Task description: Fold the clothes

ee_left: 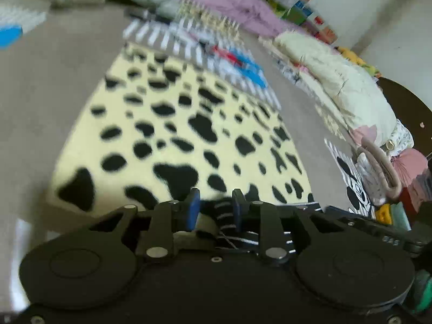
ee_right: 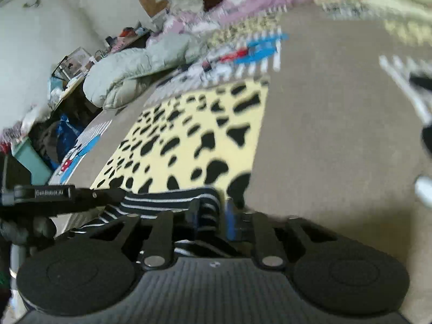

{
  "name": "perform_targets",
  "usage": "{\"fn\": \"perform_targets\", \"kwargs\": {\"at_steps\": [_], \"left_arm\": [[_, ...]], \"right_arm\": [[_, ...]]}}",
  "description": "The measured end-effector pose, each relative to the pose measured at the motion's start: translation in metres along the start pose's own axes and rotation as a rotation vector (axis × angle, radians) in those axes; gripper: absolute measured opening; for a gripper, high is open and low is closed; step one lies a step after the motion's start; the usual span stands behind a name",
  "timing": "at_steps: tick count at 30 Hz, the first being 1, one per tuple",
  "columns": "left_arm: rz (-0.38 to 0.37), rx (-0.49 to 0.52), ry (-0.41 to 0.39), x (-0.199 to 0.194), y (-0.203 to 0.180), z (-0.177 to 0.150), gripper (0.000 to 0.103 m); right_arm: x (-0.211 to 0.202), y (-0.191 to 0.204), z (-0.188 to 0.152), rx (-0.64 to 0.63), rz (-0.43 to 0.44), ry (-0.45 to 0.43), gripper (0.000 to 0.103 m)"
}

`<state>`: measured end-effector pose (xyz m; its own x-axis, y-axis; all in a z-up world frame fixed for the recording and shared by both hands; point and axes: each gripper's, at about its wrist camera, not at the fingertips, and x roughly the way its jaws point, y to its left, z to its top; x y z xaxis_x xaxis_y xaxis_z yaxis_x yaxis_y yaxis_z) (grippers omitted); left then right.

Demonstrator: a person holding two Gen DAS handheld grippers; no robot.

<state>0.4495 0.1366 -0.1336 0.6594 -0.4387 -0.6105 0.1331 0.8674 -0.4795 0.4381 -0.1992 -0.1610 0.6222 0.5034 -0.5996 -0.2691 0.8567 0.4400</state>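
Closest to each camera is a black gripper with blue pads, and both have a dark, white-striped garment (ee_right: 172, 202) bunched in their jaws. In the left wrist view the left gripper (ee_left: 214, 208) has its jaws drawn narrow on a fold of striped cloth, with loose threads trailing back toward the body. In the right wrist view the right gripper (ee_right: 212, 217) pinches the same cloth, which stretches off to the left toward the other tool's body. Beyond both lies a cream cow-print sheet (ee_left: 172, 135), spread flat on the taupe surface (ee_left: 54, 81), which looks like a bed or a mat. I judge this garment is only at its start: it hangs gathered between the two grippers, not yet laid out, and no crease has been made in it. At the far edge of the cow-print sheet a striped piece with red and blue print (ee_left: 229, 62) lies flat and may be already folded, though blur keeps me from being sure. Heaps of bedding and clothes (ee_left: 337, 81) round the edges suggest much remains.
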Motion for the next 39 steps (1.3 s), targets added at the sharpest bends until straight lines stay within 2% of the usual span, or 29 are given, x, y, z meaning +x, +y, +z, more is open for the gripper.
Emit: {"fn": "perform_targets", "kwargs": {"at_steps": [3,5,6,7,9,10,11,12,13,14,16,20,24,27,30,34,39], "left_arm": [[-0.025,0.110,-0.068,-0.026,-0.006,-0.005,0.023],[-0.063,0.191,-0.064,-0.031,-0.012,-0.008,0.030],[-0.077,0.234,-0.056,-0.031,-0.017,-0.010,0.030],[-0.079,0.276,-0.044,-0.027,-0.022,-0.012,0.031],[-0.074,0.344,-0.019,-0.017,-0.033,-0.016,0.030],[-0.083,0.364,-0.012,-0.011,-0.038,-0.017,0.029],[-0.099,0.372,-0.003,-0.005,-0.041,-0.018,0.022],[-0.086,0.375,0.018,0.004,-0.043,-0.018,0.020],[-0.041,0.386,0.048,0.019,-0.044,-0.018,0.018],[0.006,0.411,0.072,0.034,-0.044,-0.020,0.016],[0.044,0.414,0.073,0.036,-0.046,-0.017,0.016],[0.065,0.401,0.024,0.010,-0.050,-0.015,0.017],[0.067,0.356,-0.042,-0.050,-0.049,-0.045,0.020],[0.061,0.306,-0.067,-0.096,-0.057,-0.081,0.028],[0.063,0.255,-0.084,-0.138,-0.069,-0.126,0.028],[0.061,0.205,-0.083,-0.180,-0.093,-0.185,0.028],[0.047,0.170,-0.032,-0.205,-0.106,-0.243,0.028]], "right_arm": [[-0.025,0.017,-0.005,-0.124,-0.035,-0.060,0.036],[-0.036,0.029,-0.009,-0.238,-0.034,-0.090,0.038],[-0.037,0.036,-0.009,-0.302,-0.024,-0.089,0.046],[-0.033,0.042,-0.008,-0.353,-0.013,-0.073,0.058],[-0.023,0.054,-0.005,-0.442,0.011,-0.039,0.062],[-0.014,0.056,-0.002,-0.459,0.026,-0.018,0.060],[-0.005,0.059,-0.002,-0.475,0.037,0.001,0.058],[0.004,0.061,-0.001,-0.488,0.047,0.019,0.053],[0.011,0.064,0.000,-0.496,0.055,0.036,0.035],[0.019,0.067,0.000,-0.513,0.036,0.056,0.027],[0.043,0.070,-0.002,-0.545,-0.072,0.087,0.026],[0.045,0.054,0.015,-0.376,-0.062,0.093,0.027],[-0.001,0.048,0.015,-0.339,-0.045,0.034,0.030],[-0.053,0.034,-0.002,-0.270,-0.041,-0.010,0.031],[-0.114,0.023,-0.041,-0.208,-0.026,-0.063,0.032],[-0.176,0.032,-0.105,-0.222,0.007,-0.093,0.033],[-0.224,0.065,-0.176,-0.288,0.058,-0.090,0.033]]}}
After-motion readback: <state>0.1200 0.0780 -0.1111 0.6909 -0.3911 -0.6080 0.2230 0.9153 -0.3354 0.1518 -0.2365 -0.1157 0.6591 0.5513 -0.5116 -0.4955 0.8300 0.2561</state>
